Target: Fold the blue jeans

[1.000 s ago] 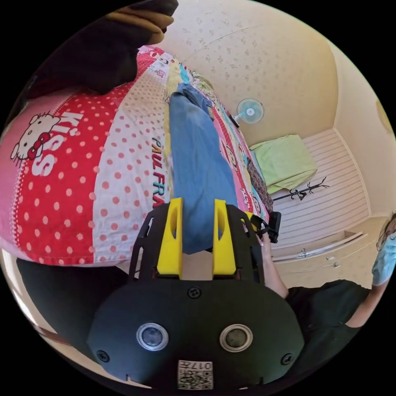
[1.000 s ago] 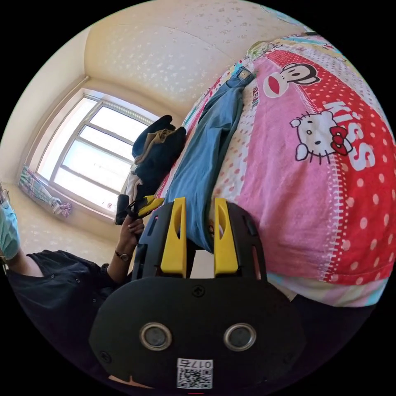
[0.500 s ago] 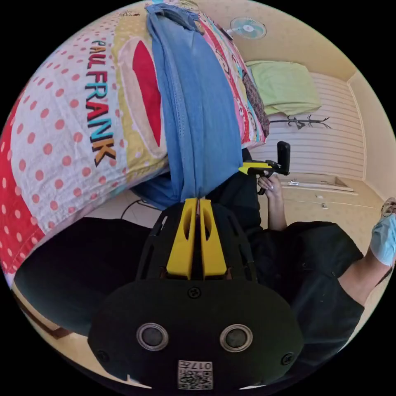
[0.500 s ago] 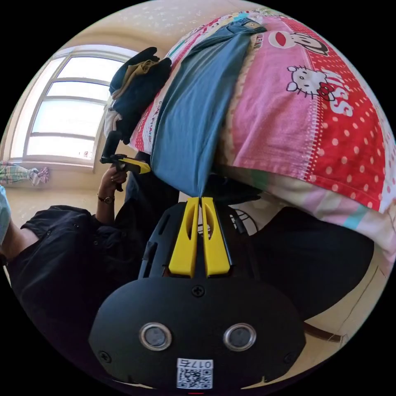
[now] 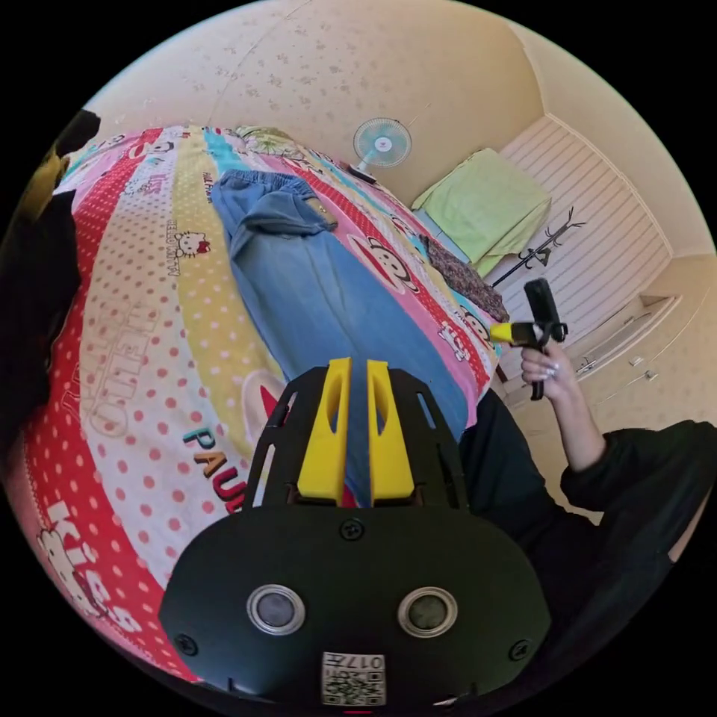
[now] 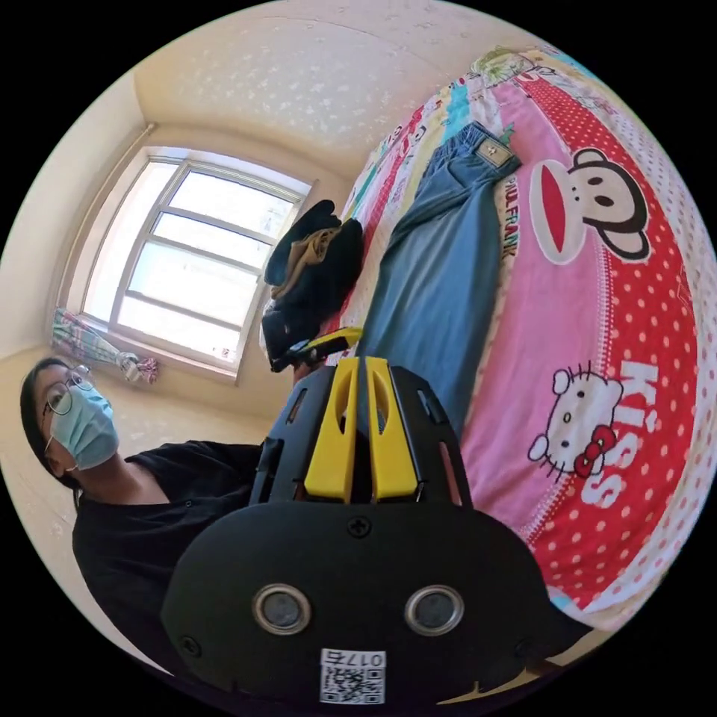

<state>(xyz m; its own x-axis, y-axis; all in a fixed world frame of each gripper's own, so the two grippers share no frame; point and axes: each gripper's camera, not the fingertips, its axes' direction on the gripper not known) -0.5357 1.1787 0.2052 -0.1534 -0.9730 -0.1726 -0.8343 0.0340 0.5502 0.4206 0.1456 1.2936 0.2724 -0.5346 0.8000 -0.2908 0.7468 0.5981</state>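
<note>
Gripping the hem end of the blue jeans [image 5: 314,291], my left gripper [image 5: 357,373] has its yellow fingers [image 5: 326,441] clenched on the denim. My right gripper [image 6: 357,371] pinches the same end likewise. The jeans lie stretched lengthwise along the patterned bed cover [image 5: 142,358], waistband at the far end, beside a dark clothes pile [image 6: 314,276].

Soft cloth and matt plastic

The jeans [image 5: 314,291] are matt blue denim with a gathered waistband; the bed sheet [image 5: 142,314] is printed cotton-like cloth. The left gripper [image 5: 351,441] has smooth yellow plastic jaws on a matt black plastic body, as does the right gripper [image 6: 357,441].
</note>
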